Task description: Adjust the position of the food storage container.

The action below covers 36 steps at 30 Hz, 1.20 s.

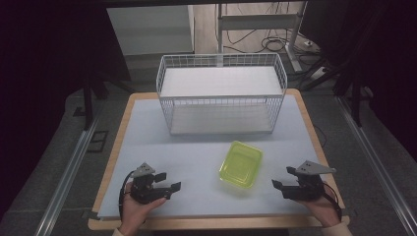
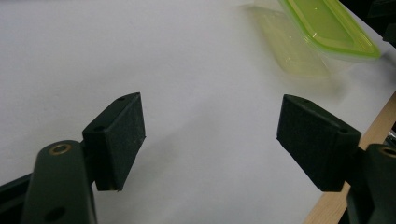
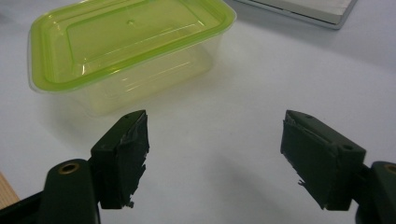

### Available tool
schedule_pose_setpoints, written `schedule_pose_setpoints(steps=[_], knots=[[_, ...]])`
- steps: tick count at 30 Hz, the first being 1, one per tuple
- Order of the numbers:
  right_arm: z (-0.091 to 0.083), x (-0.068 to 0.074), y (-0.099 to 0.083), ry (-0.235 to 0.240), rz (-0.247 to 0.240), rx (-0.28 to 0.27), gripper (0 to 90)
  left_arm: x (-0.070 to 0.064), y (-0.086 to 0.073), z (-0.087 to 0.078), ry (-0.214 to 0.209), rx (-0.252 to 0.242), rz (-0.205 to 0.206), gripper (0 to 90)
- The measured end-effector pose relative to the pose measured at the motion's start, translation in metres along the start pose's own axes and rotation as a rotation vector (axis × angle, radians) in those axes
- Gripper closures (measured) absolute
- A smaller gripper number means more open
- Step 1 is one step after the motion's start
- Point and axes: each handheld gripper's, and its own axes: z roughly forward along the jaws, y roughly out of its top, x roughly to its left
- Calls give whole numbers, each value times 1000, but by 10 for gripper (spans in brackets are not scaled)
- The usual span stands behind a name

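Start pose, nothing gripped yet.
Left hand-held gripper [image 1: 156, 187] & right hand-held gripper [image 1: 290, 187] rest at near tabletop [image 1: 147, 147] edge, jaws apart, empty. Lidded green container [image 1: 241, 162] sits btwn them; wire basket [image 1: 221, 93] beyond. Likely next: reach for container.

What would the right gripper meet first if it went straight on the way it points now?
Most likely the lidded yellow-green container. The right gripper is open and empty above bare white table, and the container sits ahead, somewhat toward its left jaw. Depth is unclear, so it might only graze the near corner.
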Motion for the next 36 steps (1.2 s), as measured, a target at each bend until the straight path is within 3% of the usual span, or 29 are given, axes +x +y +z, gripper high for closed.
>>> schedule_pose_setpoints(steps=[13,18,23,24,26,36], knots=[[-2,1,5,32,-9,24,376,1,0,0,-3,6,0,232],[-6,1,8,33,-40,37,582,1,0,0,-5,4,-3,232],[-8,2,11,64,-74,65,803,0,0,0,-9,1,-8,232],[-8,2,11,64,-74,65,803,0,0,0,-9,1,-8,232],[-9,4,13,79,-114,85,892,0,0,0,-9,1,-8,232],[-1,13,18,125,-162,119,900,-1,0,1,-11,5,-4,232]])
